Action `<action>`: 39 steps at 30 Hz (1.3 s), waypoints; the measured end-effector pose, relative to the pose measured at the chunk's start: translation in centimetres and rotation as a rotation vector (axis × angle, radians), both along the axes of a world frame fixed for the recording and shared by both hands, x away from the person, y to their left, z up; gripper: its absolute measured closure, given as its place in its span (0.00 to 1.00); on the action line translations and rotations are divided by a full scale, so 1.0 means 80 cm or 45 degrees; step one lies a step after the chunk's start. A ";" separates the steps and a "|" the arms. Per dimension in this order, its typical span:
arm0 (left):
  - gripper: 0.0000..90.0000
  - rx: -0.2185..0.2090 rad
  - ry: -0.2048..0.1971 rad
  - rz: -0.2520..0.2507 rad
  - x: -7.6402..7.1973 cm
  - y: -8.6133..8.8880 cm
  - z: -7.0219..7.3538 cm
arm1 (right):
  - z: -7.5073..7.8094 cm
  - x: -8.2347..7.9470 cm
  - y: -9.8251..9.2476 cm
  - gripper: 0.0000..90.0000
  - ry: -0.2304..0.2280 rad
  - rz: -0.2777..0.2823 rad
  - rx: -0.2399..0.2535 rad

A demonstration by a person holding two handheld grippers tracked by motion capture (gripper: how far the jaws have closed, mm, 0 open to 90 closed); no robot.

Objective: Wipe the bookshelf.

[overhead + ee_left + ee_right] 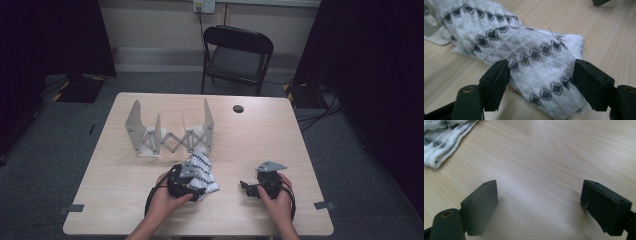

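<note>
High view: folding rack (pixel 170 134) touching cloth (pixel 202 172), chair (pixel 237 57) beyond.

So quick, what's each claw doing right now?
Left claw: jaws on both sides of the white patterned cloth, seemingly gripping it.
Right claw: open, nothing in it, over the bare table.

The right tongs (pixel 540 205) stand wide apart over bare pale-wood desk (pixel 554 157), nothing between them; a white, black-diamond patterned cloth (pixel 444 137) lies at the upper left.
</note>
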State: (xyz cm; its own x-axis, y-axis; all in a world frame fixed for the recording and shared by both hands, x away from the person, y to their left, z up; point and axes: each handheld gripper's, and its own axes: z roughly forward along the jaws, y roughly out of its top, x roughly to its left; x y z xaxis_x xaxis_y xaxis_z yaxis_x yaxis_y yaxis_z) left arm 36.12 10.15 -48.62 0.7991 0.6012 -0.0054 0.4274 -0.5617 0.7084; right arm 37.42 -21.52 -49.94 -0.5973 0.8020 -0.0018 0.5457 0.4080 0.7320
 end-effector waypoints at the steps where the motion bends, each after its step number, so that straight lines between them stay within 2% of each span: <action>1: 0.32 0.019 0.004 0.007 -0.002 0.005 0.001 | 0.000 0.000 0.000 0.15 0.000 0.000 0.000; 6: 0.33 0.077 0.007 0.066 -0.007 0.042 0.007 | 0.000 0.000 0.000 0.15 -0.001 0.001 0.000; 8: 0.33 0.081 0.002 0.084 -0.009 0.055 0.009 | 0.000 0.000 0.000 0.15 -0.002 0.001 -0.001; 10: 0.34 0.052 0.014 0.092 -0.011 0.061 0.012 | 0.000 0.000 0.000 0.15 -0.001 0.000 -0.001; 14: 0.34 -0.016 0.023 0.113 -0.007 0.061 0.021 | 0.000 0.000 0.000 0.15 0.000 0.000 0.000; 17: 0.34 -0.092 0.021 0.100 0.001 0.048 0.023 | 0.000 0.000 0.000 0.15 0.000 0.000 0.000; 21: 0.34 -0.108 0.025 0.080 0.008 0.028 0.017 | 0.000 0.000 0.000 0.15 0.000 0.000 0.000; 26: 0.36 -0.032 0.001 0.096 0.013 0.014 0.006 | 0.000 0.000 0.000 0.15 0.000 0.000 0.000; 28: 0.39 0.033 0.003 0.113 0.014 0.015 -0.002 | 0.000 0.000 0.000 0.15 -0.001 0.002 0.000; 31: 0.43 0.000 0.004 0.143 0.013 0.019 -0.005 | 0.000 0.000 0.000 0.15 -0.001 0.002 0.000; 36: 0.58 0.057 0.017 0.117 0.013 0.023 0.002 | 0.000 0.000 0.000 0.15 -0.001 0.002 0.000; 37: 0.62 0.047 0.024 0.113 0.013 0.024 0.002 | 0.000 0.000 0.000 0.15 0.000 0.001 0.000; 39: 0.71 0.067 0.043 0.105 0.012 0.027 0.005 | 0.000 0.000 0.000 0.15 0.000 0.001 0.000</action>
State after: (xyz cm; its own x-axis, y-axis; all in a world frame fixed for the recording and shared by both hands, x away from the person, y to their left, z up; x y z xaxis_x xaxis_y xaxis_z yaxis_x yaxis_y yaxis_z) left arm 37.09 12.35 -48.26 0.7466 0.6653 0.0015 0.4971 -0.5593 0.6634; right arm 37.42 -21.53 -49.94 -0.5978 0.8016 -0.0017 0.5456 0.4084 0.7318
